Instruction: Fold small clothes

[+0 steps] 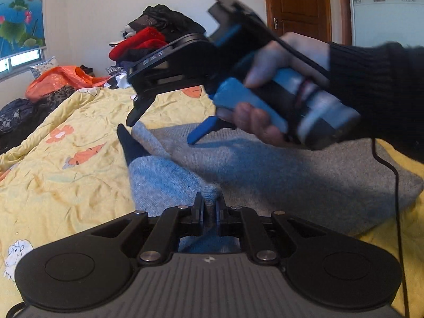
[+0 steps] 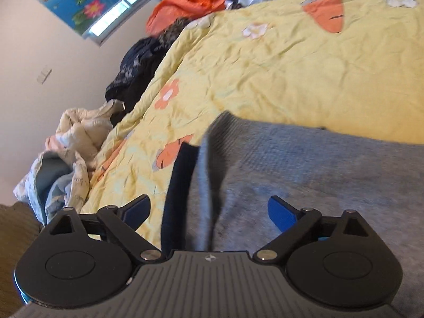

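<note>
We saw the left claw pinching a fold of the grey sweater, which lay on the yellow bed quilt; right claw spread wide just above it, w/ dark cuff between fingers.

The right-hand black gripper with blue fingers is smeared by motion in the left wrist view, so its finger gap there cannot be judged; the person's right hand on its blue handle is equally soft, its dark sleeve cut off at 3 o'clock; the grey knitted sweater is hidden at 6 o'clock behind the left-hand black gripper; in the right wrist view the sweater runs off at 3 o'clock and blurs; the heaped pile of red and black clothes is too jumbled to separate.
</note>
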Tool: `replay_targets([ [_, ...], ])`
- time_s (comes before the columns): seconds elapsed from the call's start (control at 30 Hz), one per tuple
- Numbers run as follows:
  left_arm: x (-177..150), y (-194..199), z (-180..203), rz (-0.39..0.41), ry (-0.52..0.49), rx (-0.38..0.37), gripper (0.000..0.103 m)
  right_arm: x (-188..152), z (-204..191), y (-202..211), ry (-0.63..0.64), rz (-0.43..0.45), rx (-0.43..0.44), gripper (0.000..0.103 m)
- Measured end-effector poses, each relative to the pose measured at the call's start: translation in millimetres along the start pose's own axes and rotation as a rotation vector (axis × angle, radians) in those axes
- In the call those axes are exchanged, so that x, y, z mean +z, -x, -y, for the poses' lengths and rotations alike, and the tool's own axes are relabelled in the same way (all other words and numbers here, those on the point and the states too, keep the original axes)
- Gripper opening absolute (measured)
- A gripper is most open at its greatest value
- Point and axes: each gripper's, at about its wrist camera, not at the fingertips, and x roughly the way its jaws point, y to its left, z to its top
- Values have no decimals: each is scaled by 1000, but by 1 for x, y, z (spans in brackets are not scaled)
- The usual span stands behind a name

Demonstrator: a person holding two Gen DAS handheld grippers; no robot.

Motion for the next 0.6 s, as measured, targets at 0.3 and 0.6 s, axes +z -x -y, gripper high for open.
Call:
replay_targets([
  [0.3, 0, -5, -4, -14, 4, 3, 8, 19, -37, -52, 93, -112, -30, 72],
  [0.6, 10, -4, 8, 1, -40, 1, 8, 13, -56, -70, 334, -136, -209, 14],
])
